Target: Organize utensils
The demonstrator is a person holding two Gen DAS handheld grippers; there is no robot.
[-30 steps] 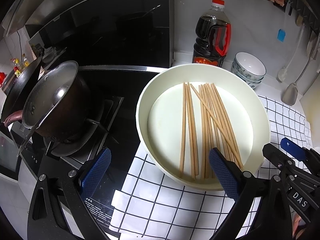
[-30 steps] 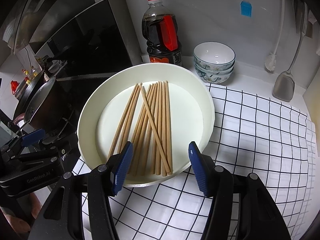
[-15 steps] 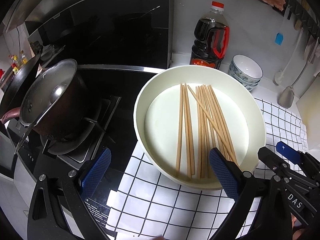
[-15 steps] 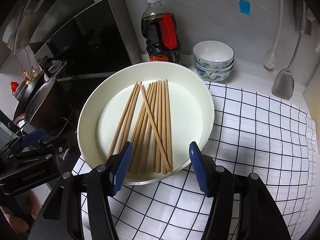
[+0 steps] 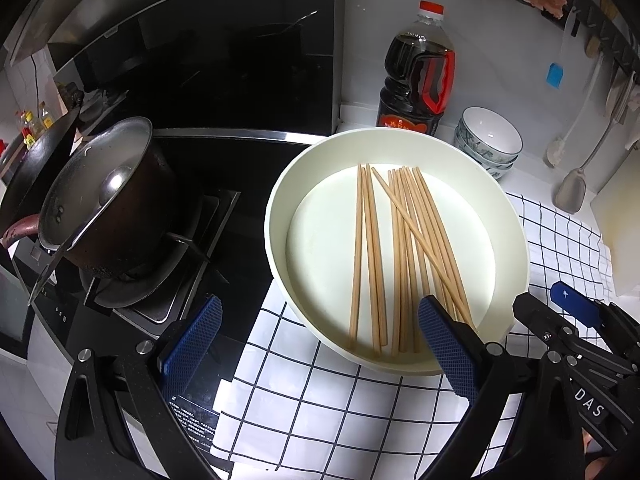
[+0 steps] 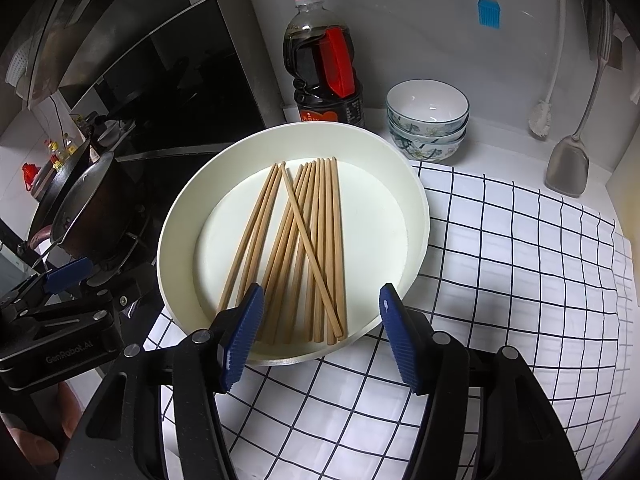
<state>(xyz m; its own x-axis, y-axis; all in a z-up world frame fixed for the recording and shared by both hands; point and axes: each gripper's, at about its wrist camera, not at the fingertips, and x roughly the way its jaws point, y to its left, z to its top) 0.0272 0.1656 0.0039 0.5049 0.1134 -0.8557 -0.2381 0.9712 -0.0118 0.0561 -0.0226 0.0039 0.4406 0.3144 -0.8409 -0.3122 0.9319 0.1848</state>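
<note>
Several wooden chopsticks (image 5: 404, 252) lie loose in a round cream tray (image 5: 280, 184) on a checked cloth; one lies slanted across the rest. They also show in the right wrist view (image 6: 304, 248), in the same tray (image 6: 176, 224). My left gripper (image 5: 320, 348) is open and empty, just short of the tray's near rim. My right gripper (image 6: 322, 334) is open and empty, its fingers level with the near rim, above the chopstick ends. Each gripper shows at the edge of the other's view.
A dark saucepan (image 5: 108, 208) sits on the gas hob at the left. A soy sauce bottle (image 6: 324, 64) and stacked bowls (image 6: 426, 120) stand behind the tray. A spatula (image 6: 568, 168) and a brush hang on the right wall. The checked cloth (image 6: 500, 264) covers the counter.
Both grippers have drawn back a little from the tray, which looks slightly farther away. Both stay open. The chopsticks have not moved.
</note>
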